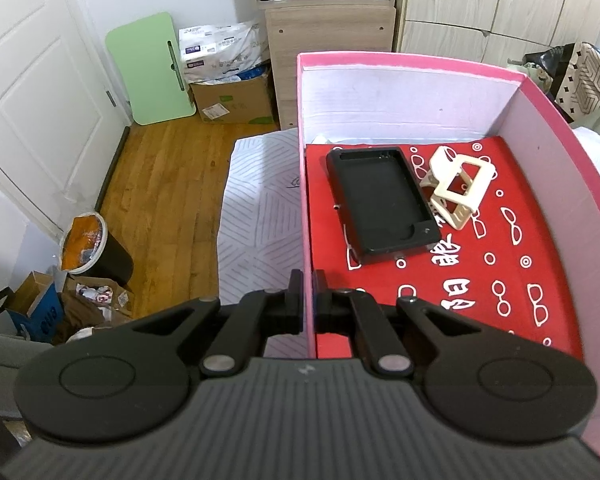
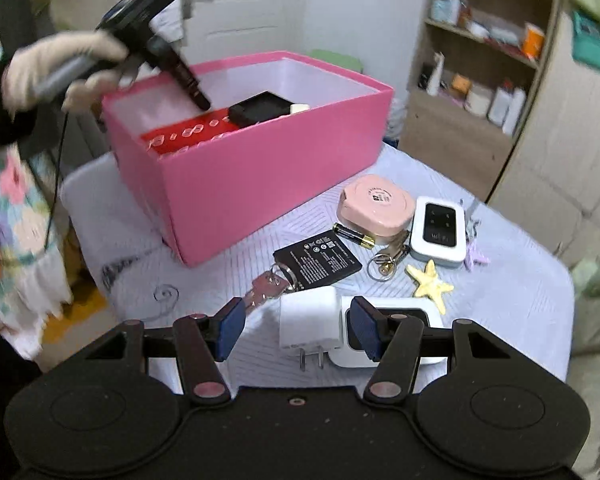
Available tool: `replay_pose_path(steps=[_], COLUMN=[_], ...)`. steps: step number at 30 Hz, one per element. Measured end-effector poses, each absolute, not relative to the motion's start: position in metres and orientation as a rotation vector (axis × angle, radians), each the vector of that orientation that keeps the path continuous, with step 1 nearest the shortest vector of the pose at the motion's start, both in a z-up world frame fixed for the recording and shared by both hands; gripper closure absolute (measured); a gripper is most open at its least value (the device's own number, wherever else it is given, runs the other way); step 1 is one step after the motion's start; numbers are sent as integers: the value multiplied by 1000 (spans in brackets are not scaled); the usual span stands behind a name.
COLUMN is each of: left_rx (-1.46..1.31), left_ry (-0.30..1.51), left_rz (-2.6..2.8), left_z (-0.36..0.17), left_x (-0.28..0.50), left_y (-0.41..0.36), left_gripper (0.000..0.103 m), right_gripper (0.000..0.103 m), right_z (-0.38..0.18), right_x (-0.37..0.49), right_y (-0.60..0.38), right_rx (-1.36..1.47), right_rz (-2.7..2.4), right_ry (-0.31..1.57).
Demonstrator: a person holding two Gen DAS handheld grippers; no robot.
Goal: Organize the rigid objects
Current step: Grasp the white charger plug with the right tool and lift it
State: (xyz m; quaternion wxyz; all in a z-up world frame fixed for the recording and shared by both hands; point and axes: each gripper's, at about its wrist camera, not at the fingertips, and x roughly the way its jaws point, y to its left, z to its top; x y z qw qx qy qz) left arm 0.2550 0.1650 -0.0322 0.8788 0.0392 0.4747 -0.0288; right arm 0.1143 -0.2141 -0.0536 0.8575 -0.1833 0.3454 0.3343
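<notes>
Left gripper [image 1: 307, 300] clenched on pink box [image 1: 380, 58] near wall, steadying. Right gripper [image 2: 298, 330] released, over white charger plug [image 2: 309, 320] near table edge. You take plug across flat sides: light, stiff, slick; avoid prongs.

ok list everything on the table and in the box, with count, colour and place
box: 1, pink, on the table, left wall clamped in left jaws
tray: 1, black, in box
frame: 1, cream, in box beside tray
round case: 1, pink, right of box
router: 1, white, beside case
battery: 1, black and gold, before case
battery pack: 1, black, flat, mid table
keys: 1 bunch, silver, by pack
starfish: 1, yellow
charger: 1, white, between right jaws
left gripper: shut on box
right gripper: open
gloved hand: 1, white, holding left gripper
</notes>
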Motion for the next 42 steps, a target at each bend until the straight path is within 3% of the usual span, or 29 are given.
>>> replay_pose_path(steps=[8, 10, 15, 26, 42], left_rx=[71, 73, 67, 61, 55], left_ry=[990, 991, 992, 990, 989], left_rz=[-65, -65, -69, -72, -73], left_z=[-32, -32, -32, -33, -33], left_x=[253, 253, 255, 255, 255], left_y=[169, 169, 169, 170, 168], left_gripper=[100, 100, 100, 100, 99], right_gripper=[40, 54, 55, 55, 55], right_z=[-85, -93, -83, -66, 35], right_x=[118, 121, 137, 148, 180], right_y=[-193, -190, -201, -215, -188], right_rx=[-563, -592, -381, -194, -55], right_rz=[677, 669, 655, 632, 792], right_ry=[695, 710, 828, 854, 718])
